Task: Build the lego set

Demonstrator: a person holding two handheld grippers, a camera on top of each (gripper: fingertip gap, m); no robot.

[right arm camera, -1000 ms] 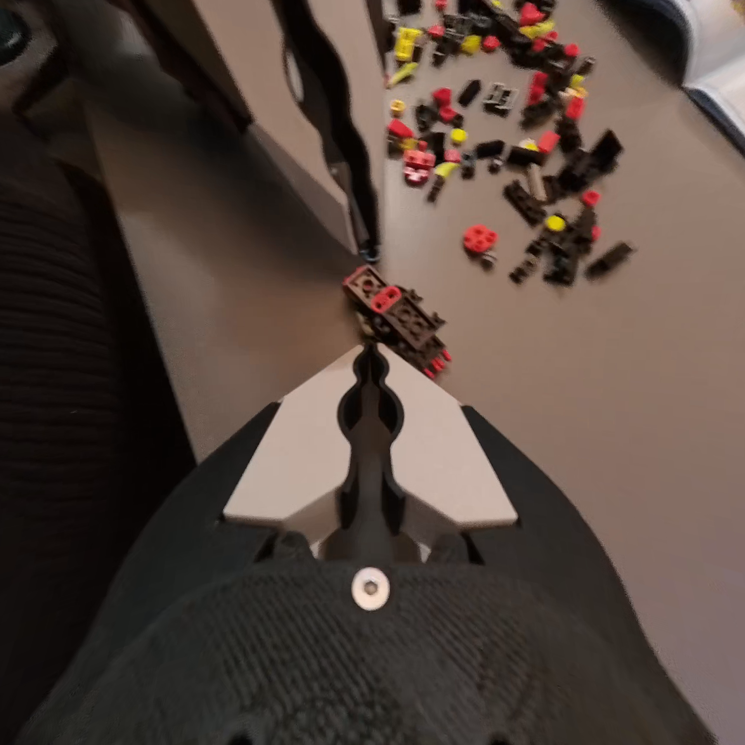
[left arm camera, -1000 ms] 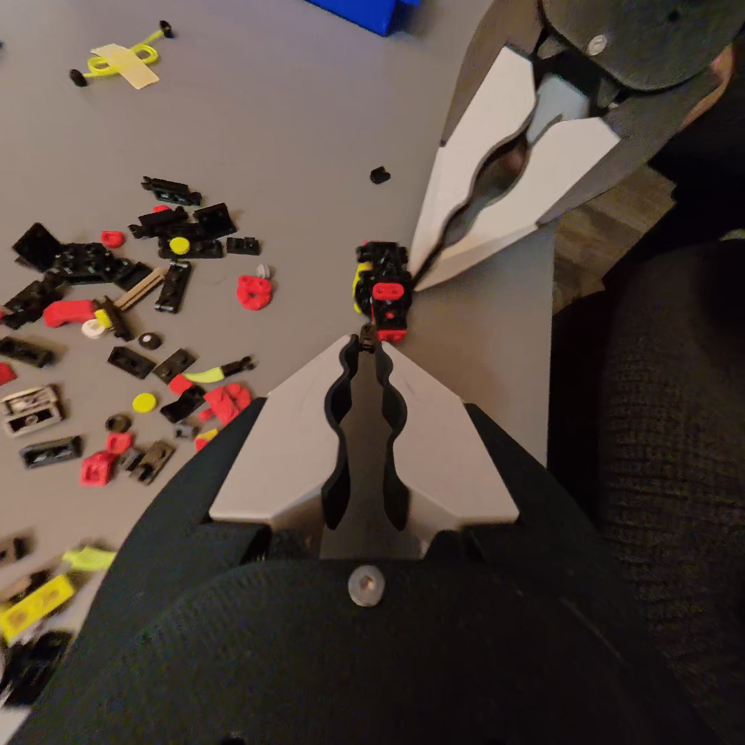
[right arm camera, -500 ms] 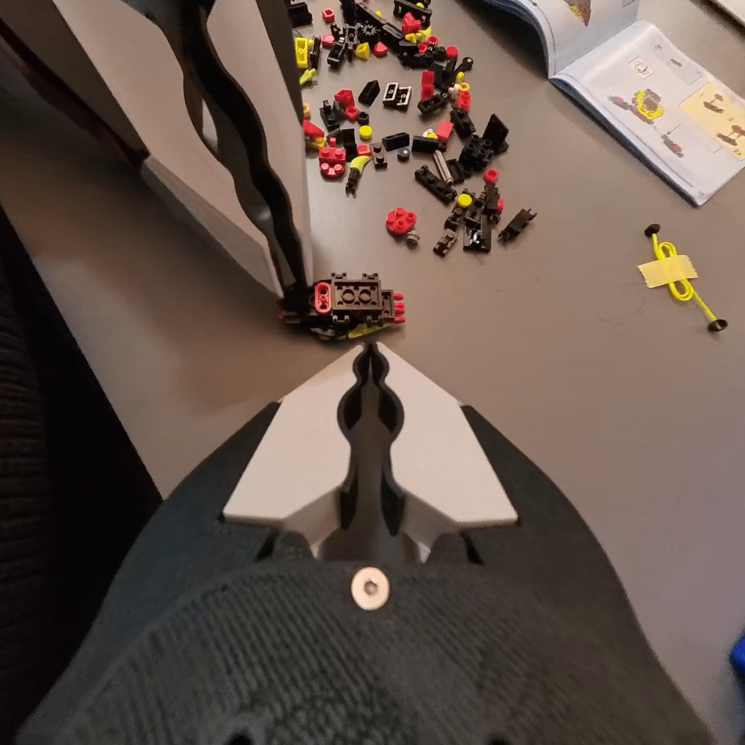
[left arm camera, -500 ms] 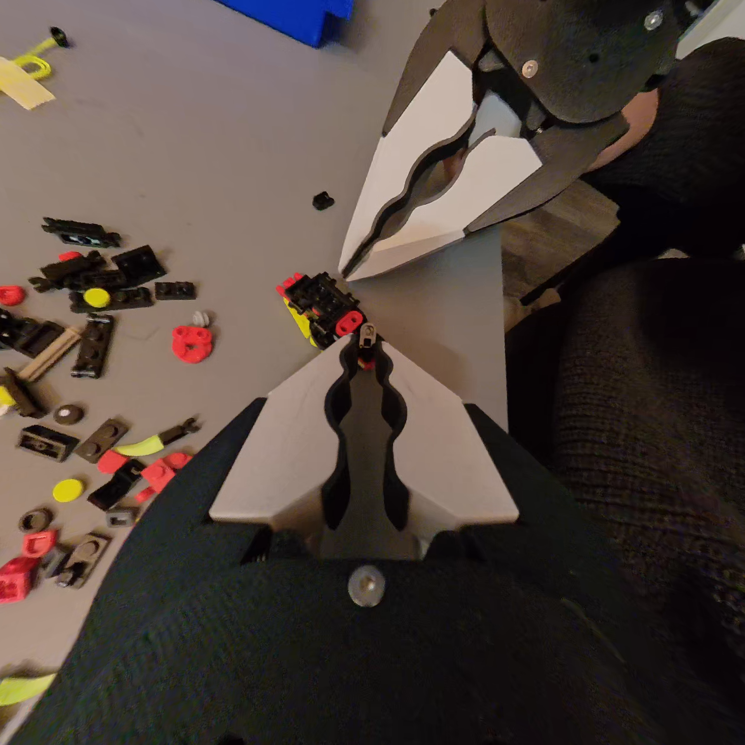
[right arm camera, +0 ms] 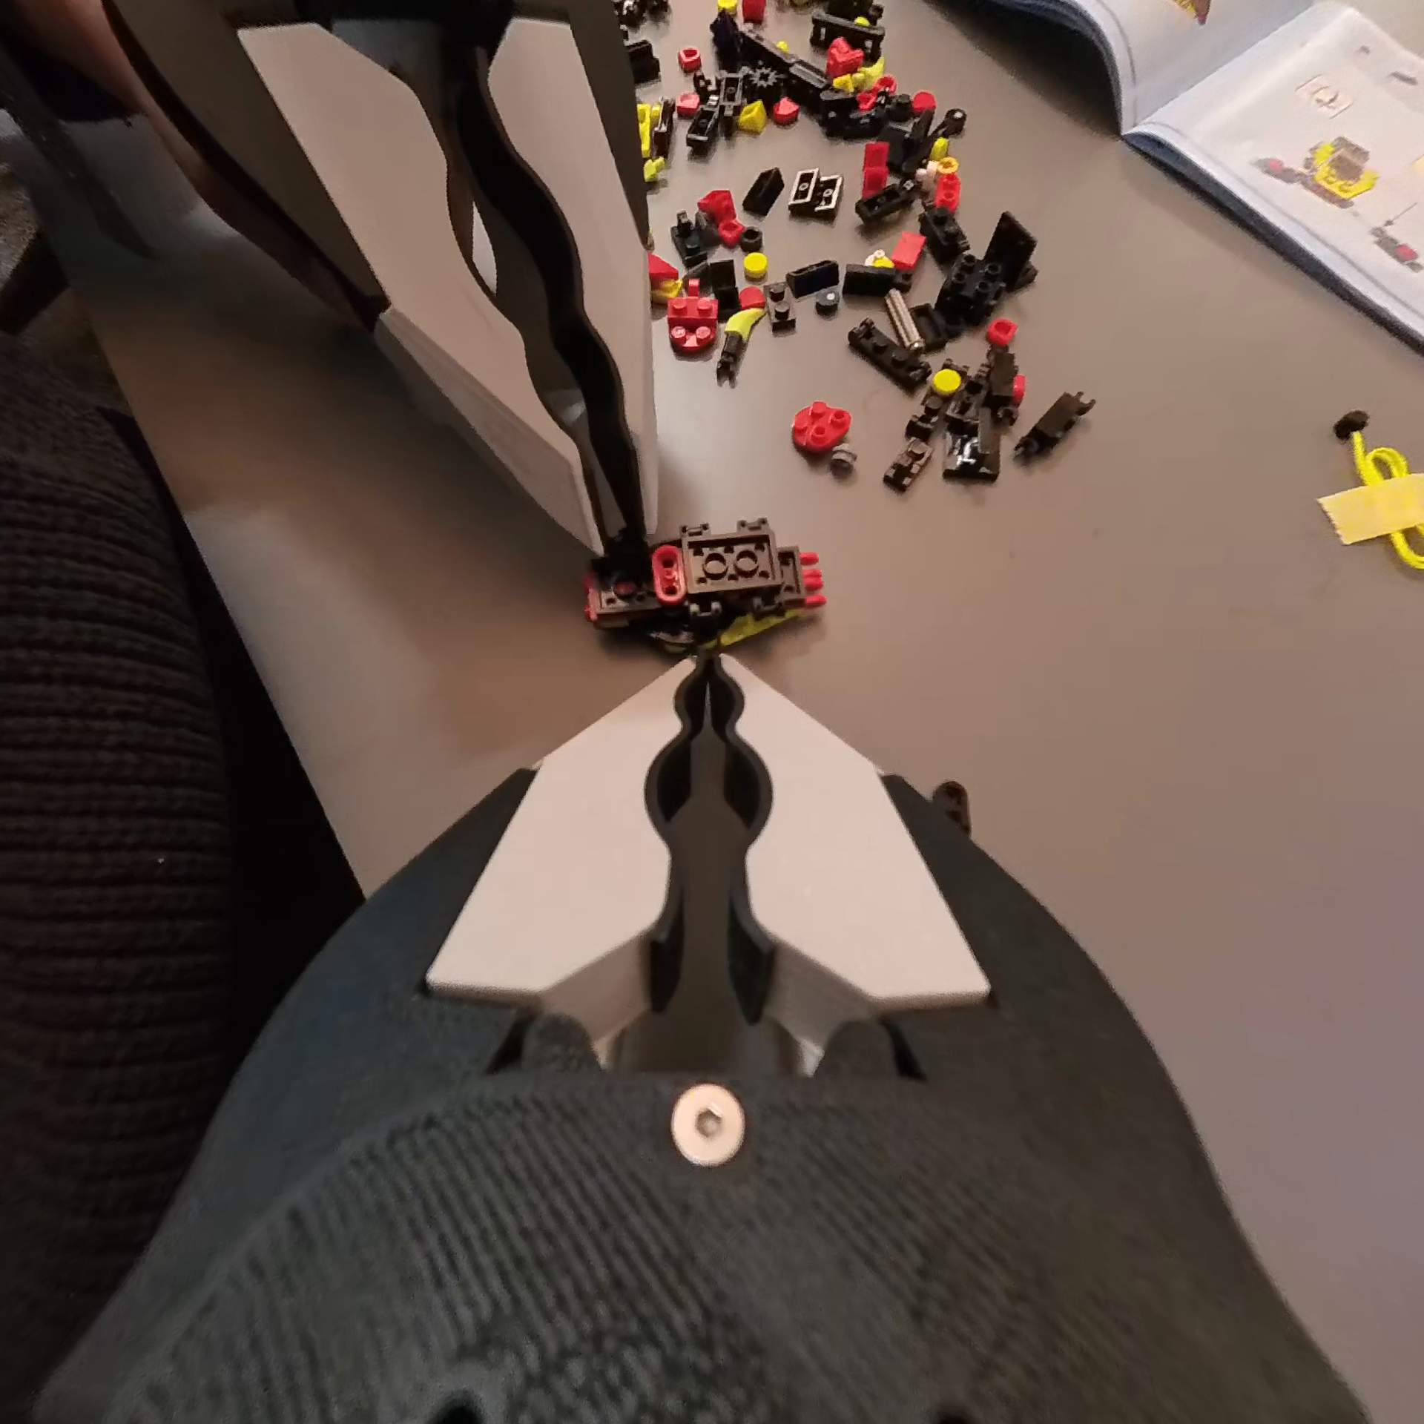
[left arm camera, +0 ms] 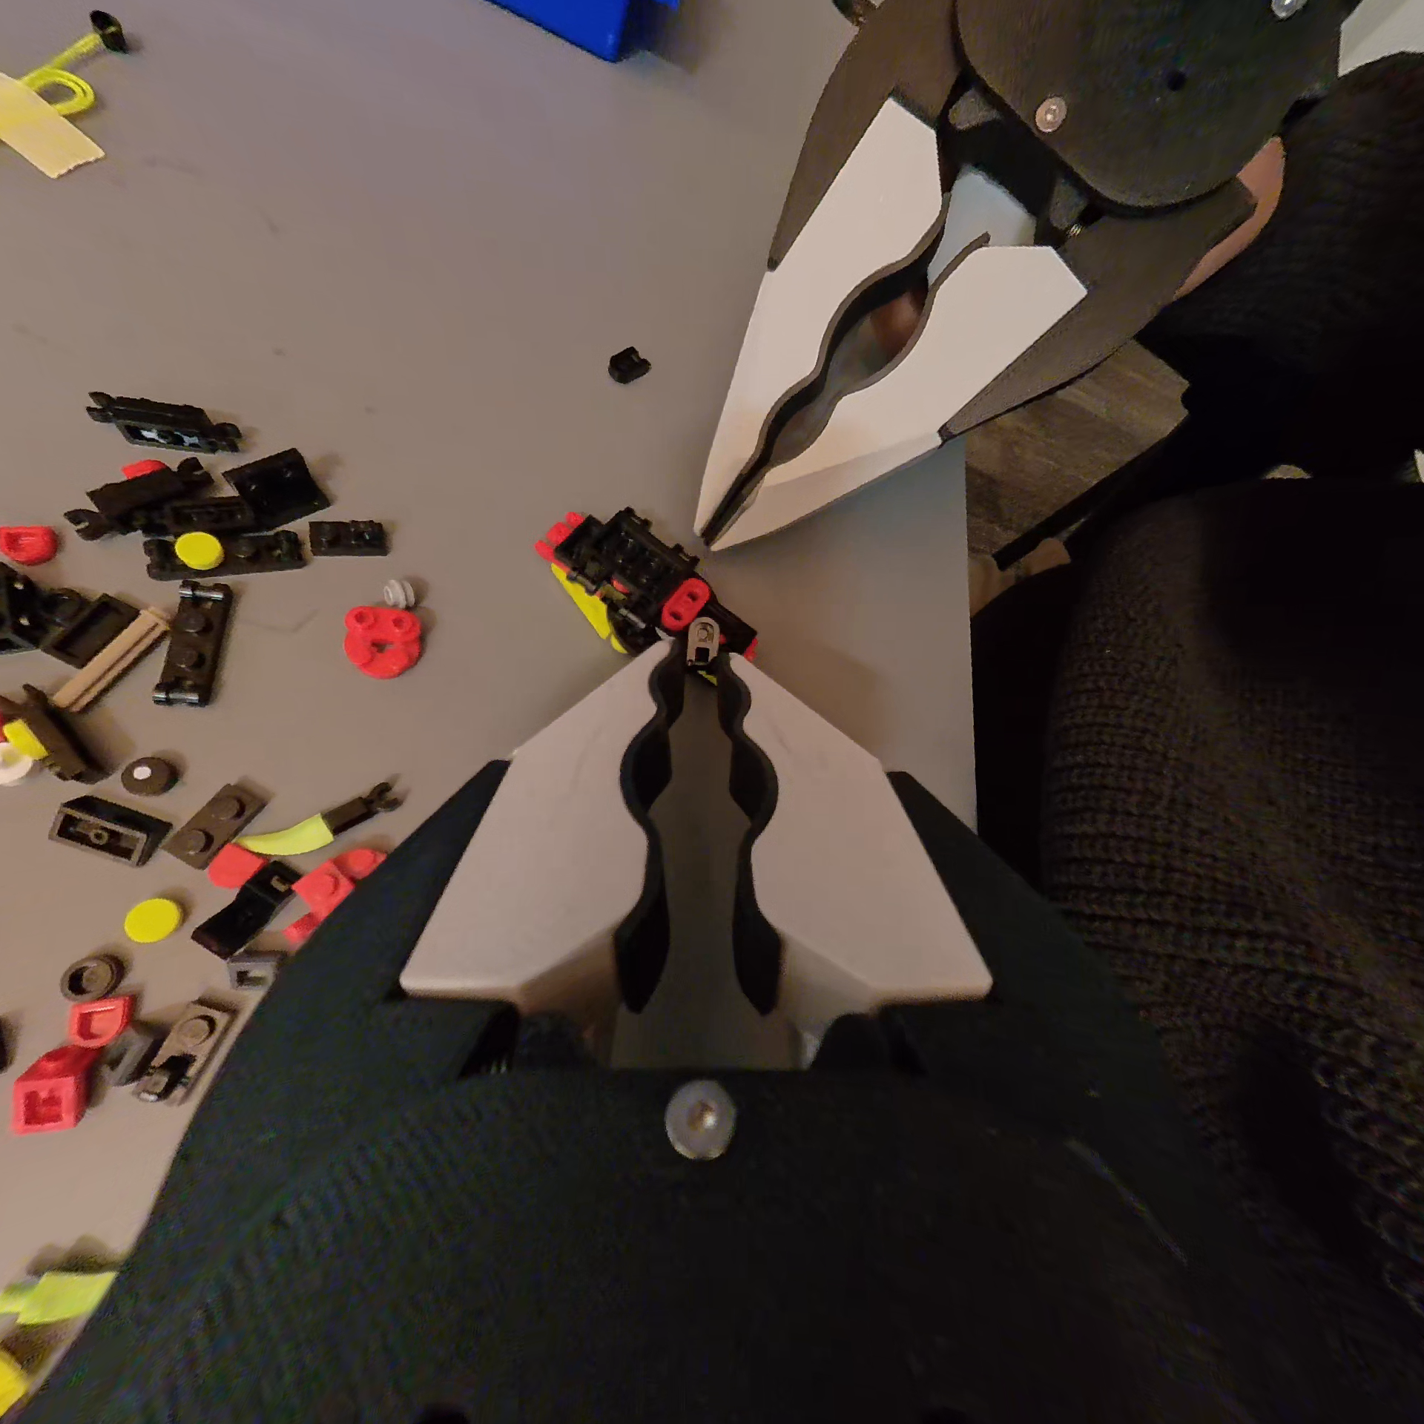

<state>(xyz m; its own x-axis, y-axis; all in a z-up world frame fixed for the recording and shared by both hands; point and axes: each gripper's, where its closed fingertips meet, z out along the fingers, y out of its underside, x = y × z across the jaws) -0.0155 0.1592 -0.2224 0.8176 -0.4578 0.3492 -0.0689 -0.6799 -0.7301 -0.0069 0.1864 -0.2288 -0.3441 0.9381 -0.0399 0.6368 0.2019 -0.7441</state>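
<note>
A small model of black, red and yellow bricks (left arm camera: pixel 628 574) lies on the grey table (left arm camera: pixel 385 270) near its edge. My left gripper (left arm camera: pixel 701 659) is shut on a small grey piece with a hole (left arm camera: pixel 703 641) and holds it at the model's near end, beside a red oval part (left arm camera: pixel 684 602). In the right wrist view, the left gripper (right arm camera: pixel 626 539) comes down on the left end of the model (right arm camera: pixel 728 578). My right gripper (right arm camera: pixel 705 664) is shut, its tips just short of the model's side. It also shows in the left wrist view (left arm camera: pixel 707 537), tips close to the model's far corner.
Several loose black, red and yellow pieces (left arm camera: pixel 193 539) lie to the left, with a red round piece (left arm camera: pixel 383 639) and a lone black piece (left arm camera: pixel 628 364) nearer. A blue box (left arm camera: pixel 601 19), an open booklet (right arm camera: pixel 1271 154) and a taped yellow cord (right arm camera: pixel 1379 493) lie farther off. The table edge (left arm camera: pixel 967 616) is close. The grippers are tip to tip, or close to it.
The model has turned on the table. My left gripper, still shut on the grey piece, has come from short of the model onto its end. My right gripper stayed shut beside the model.
</note>
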